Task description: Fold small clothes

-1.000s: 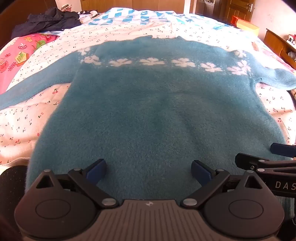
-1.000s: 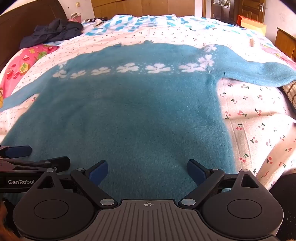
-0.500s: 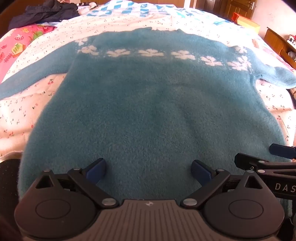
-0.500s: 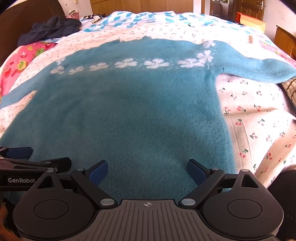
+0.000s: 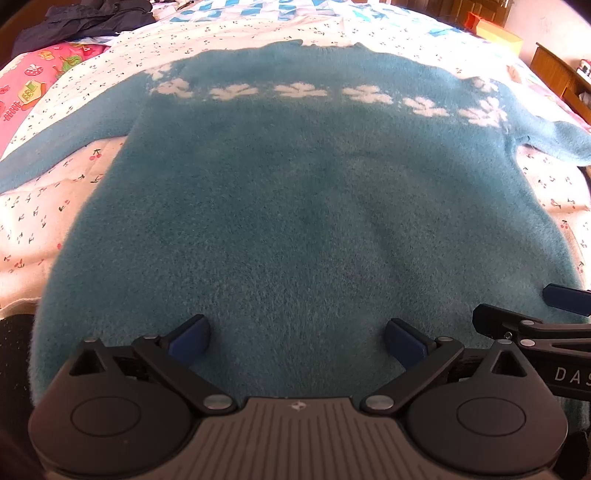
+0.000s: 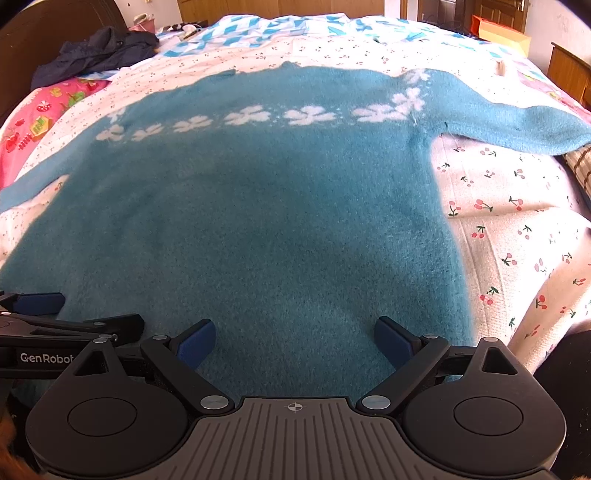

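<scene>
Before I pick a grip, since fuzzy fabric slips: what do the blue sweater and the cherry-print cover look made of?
Blue sweater: apparently fuzzy brushed knit, matte, with a hazy nap and soft edges. Cherry-print cover: likely quilted cotton, matte, showing puffed stitched ridges.

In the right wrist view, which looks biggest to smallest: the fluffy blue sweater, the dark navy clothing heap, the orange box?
1. Fluffy blue sweater.
2. Dark navy clothing heap.
3. Orange box.
Heap and box lie farther away, so their true sizes are unsure.
</scene>
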A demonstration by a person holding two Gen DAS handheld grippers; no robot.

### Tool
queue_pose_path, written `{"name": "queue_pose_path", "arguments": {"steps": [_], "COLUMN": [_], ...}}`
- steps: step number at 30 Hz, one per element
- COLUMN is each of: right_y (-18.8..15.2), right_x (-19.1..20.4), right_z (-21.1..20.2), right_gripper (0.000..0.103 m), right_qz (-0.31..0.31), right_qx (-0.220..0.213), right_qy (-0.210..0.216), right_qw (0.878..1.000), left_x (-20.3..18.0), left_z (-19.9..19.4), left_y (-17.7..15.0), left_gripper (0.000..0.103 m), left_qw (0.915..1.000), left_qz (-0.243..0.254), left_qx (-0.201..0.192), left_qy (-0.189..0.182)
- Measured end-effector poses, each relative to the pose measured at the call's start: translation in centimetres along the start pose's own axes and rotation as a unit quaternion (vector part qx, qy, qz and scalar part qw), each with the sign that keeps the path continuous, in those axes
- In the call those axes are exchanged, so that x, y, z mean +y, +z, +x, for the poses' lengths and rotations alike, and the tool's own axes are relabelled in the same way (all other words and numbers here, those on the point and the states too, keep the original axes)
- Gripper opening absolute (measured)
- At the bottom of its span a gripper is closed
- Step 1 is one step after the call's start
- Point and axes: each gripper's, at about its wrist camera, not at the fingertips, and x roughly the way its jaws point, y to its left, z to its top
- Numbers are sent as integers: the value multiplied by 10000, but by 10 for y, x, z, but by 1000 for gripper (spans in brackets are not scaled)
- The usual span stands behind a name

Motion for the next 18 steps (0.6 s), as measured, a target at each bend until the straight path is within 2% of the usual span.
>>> {"name": "queue_pose_path", "arguments": {"steps": [18], "right_y": [-1], "right_x": [-1], "right_z": [0], "right_gripper": [95], "right_qz": [32], "right_qx": [67], "right_qy": [10], "right_qw": [10000], "left_x": [1], "left_z": [-2], "left_y": [1], "left_gripper": [103], "left_qw": [9999], "left_qz": [121], "left_qx": [-32], "left_qy": [72]}}
